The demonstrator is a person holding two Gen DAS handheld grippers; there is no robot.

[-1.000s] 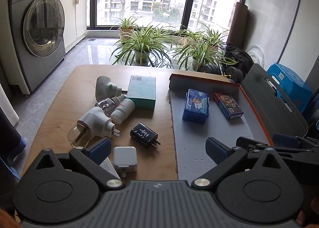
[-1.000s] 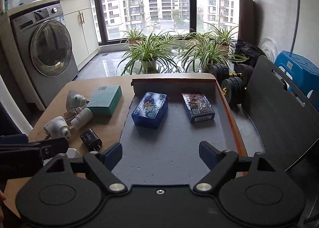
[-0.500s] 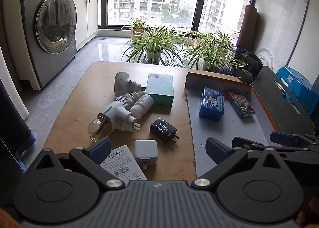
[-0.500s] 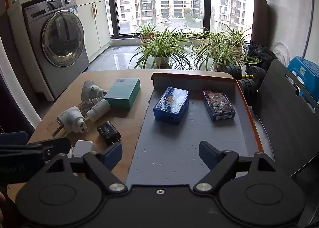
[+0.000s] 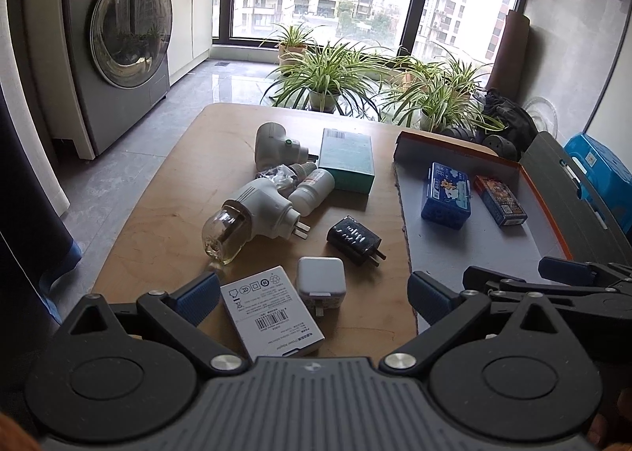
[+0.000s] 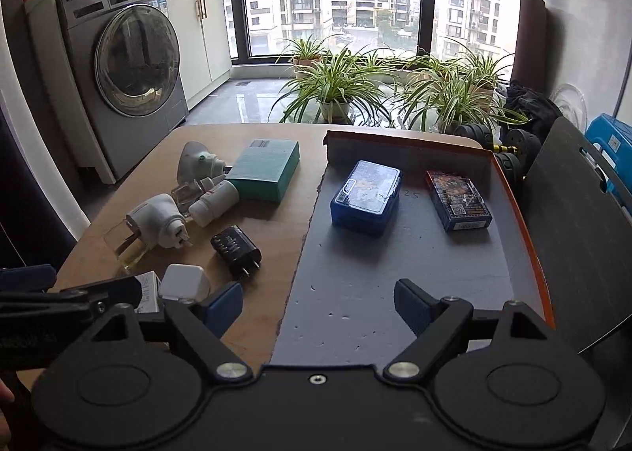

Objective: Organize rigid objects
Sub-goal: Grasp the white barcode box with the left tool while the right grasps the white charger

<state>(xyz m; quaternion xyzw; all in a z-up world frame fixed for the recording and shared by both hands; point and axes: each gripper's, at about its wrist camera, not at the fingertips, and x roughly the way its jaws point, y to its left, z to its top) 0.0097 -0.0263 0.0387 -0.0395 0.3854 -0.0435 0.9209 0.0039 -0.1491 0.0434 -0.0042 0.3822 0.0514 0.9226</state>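
On the wooden table lie a white adapter box, a white charger cube, a black plug, two white plug-in vaporizers, a small white bottle and a teal box. A grey tray with an orange edge holds a blue case and a dark card box. My left gripper is open and empty above the adapter box and charger. My right gripper is open and empty over the tray's near end.
A washing machine stands at the left. Potted plants and dumbbells are on the floor beyond the table. A dark board leans at the tray's right, with a blue stool behind.
Both grippers have pulled back and risen; the white adapter box has come into the left wrist view. Both stay open. No object has moved.
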